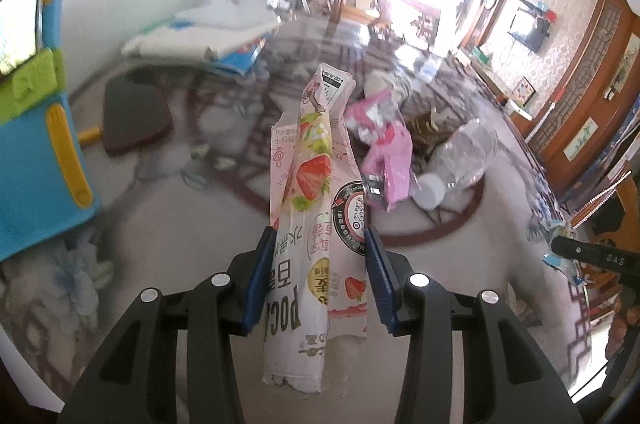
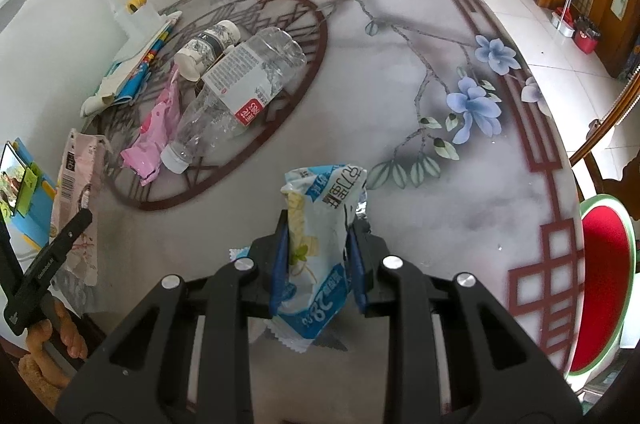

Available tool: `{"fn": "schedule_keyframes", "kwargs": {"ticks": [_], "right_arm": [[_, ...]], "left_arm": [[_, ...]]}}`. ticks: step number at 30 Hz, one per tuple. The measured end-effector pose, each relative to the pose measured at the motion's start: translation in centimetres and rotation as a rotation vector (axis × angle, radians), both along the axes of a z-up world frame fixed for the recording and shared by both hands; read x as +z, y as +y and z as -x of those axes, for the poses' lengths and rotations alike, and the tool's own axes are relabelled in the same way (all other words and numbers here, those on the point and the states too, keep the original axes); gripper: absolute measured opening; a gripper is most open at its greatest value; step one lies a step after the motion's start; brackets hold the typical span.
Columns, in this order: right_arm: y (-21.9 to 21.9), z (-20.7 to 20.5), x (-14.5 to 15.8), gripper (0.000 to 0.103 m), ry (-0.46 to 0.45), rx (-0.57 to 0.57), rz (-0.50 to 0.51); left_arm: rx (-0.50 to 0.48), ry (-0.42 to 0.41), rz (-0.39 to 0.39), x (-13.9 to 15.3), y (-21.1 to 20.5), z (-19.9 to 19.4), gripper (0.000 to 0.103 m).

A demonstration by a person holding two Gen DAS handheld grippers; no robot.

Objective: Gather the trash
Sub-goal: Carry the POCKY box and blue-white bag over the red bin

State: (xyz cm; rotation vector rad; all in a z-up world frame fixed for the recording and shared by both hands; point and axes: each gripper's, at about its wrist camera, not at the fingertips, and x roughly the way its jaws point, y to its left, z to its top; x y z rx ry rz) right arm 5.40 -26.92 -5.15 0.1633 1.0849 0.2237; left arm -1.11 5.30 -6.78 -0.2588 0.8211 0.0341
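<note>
Left wrist view shows the left gripper (image 1: 320, 256) with its fingers pinching a pink strawberry snack wrapper (image 1: 316, 184), which stands up crumpled and folded lengthwise between the blue pads. In the right wrist view, the right gripper (image 2: 318, 256) has its fingers pressed tight on a blue-and-white snack wrapper (image 2: 320, 224), creased, torn at its lower edge and showing silver foil at one side.

Judging by this, two pieces are picked up but not yet dropped anywhere; no bin shows in either view. More trash is left on the tabletop (image 2: 400, 104), clustered at about 10 o'clock from the right gripper: a clear plastic bottle (image 2: 240, 84) lying on its side with a white cap and a red-and-white label, a crumpled pink wrapper (image 2: 158, 132) touching its cap end, and a patterned paper cup (image 2: 208, 48) tipped over just behind it.
</note>
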Motion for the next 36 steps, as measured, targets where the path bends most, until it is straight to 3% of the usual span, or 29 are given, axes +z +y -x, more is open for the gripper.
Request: {"fn": "schedule_keyframes", "kwargs": {"ticks": [8, 14, 24, 36], "right_arm": [[-1.6, 0.7, 0.5, 0.027, -0.018, -0.011, -0.048], [-4.1, 1.7, 1.1, 0.026, -0.044, -0.049, -0.081], [-9.8, 4.6, 2.2, 0.026, -0.097, -0.153, -0.147], [-16.9, 7.9, 2.7, 0.026, -0.144, -0.338, -0.207]], "left_arm": [[-0.033, -0.087, -0.081, 2.3, -1.9, 0.9, 0.042], [-0.14, -0.128, -0.046, 4.2, -5.7, 1.4, 0.042], [-0.348, -0.08, 0.066, 4.1, -15.2, 0.6, 0.042], [-0.504, -0.023, 0.118, 3.4, -23.6, 0.8, 0.042]]}}
